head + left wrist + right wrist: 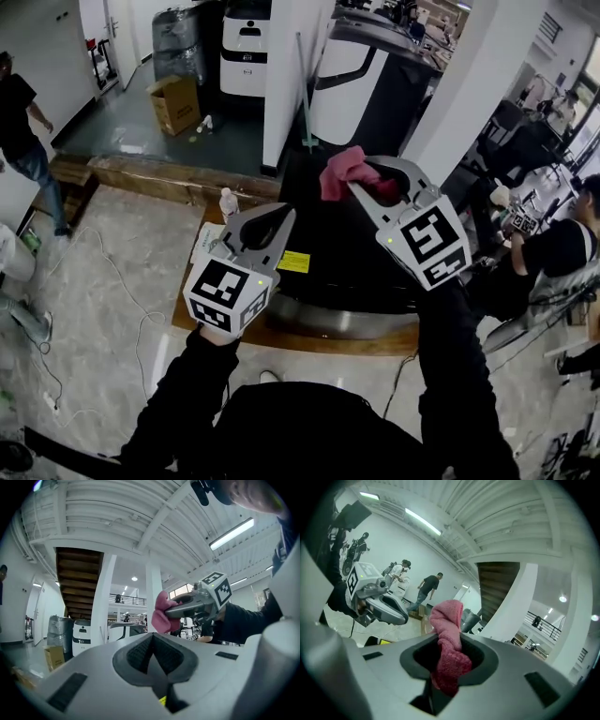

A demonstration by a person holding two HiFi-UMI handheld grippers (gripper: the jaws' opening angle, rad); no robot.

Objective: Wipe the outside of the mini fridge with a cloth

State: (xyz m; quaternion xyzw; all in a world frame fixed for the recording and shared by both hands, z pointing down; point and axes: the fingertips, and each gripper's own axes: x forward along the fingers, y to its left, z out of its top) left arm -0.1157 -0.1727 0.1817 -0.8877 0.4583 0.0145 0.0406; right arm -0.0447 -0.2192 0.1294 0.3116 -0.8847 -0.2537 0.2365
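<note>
The black mini fridge (337, 258), with a yellow label on top, stands on a wooden platform (309, 337) below both grippers. My right gripper (357, 186) is shut on a pink cloth (341, 172), which bunches out past its jaws above the fridge's far side. The right gripper view shows the cloth (449, 641) pinched between the jaws. My left gripper (285, 216) is shut and holds nothing, over the fridge's left edge. Its own view has the closed jaws tilted up toward the ceiling, with the right gripper (169, 614) and cloth (161, 613) beyond.
A water bottle (228, 203) stands beside the fridge on the left. A white pillar (291, 75) and white machines (356, 75) rise behind it. A cardboard box (175, 103) sits at the back left. One person (23, 131) walks at left, another (562, 253) sits at right. Cables (122, 281) cross the floor.
</note>
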